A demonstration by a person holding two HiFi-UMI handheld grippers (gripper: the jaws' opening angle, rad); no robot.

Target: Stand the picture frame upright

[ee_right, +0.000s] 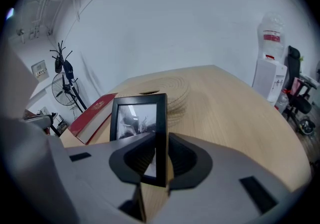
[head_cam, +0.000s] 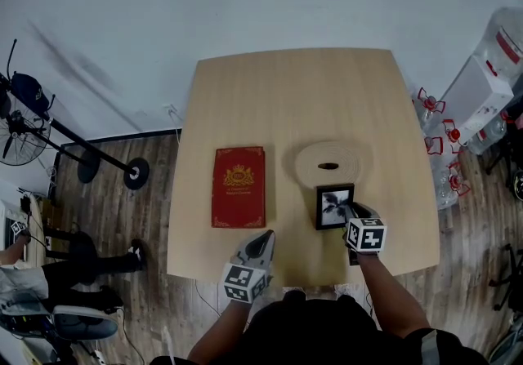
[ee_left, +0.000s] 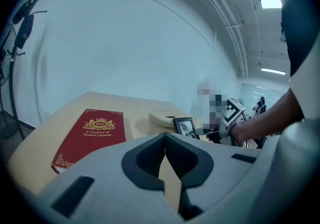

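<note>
A small black picture frame [head_cam: 334, 206] with a dark photo stands nearly upright on the wooden table [head_cam: 294, 94], just in front of a round woven mat [head_cam: 328, 164]. My right gripper [head_cam: 352, 216] is shut on the frame's right edge; in the right gripper view the frame [ee_right: 139, 123] rises between the pads. The left gripper [head_cam: 263, 239] hovers over the table's near edge, its jaws closed together and holding nothing; from it I see the frame [ee_left: 185, 127] off to the right.
A red hardcover book [head_cam: 239, 186] lies flat left of the frame. A fan on a stand [head_cam: 24, 131] is on the floor at left; water bottles and a dispenser [head_cam: 482, 94] stand at right. A person's legs [head_cam: 49, 273] show at far left.
</note>
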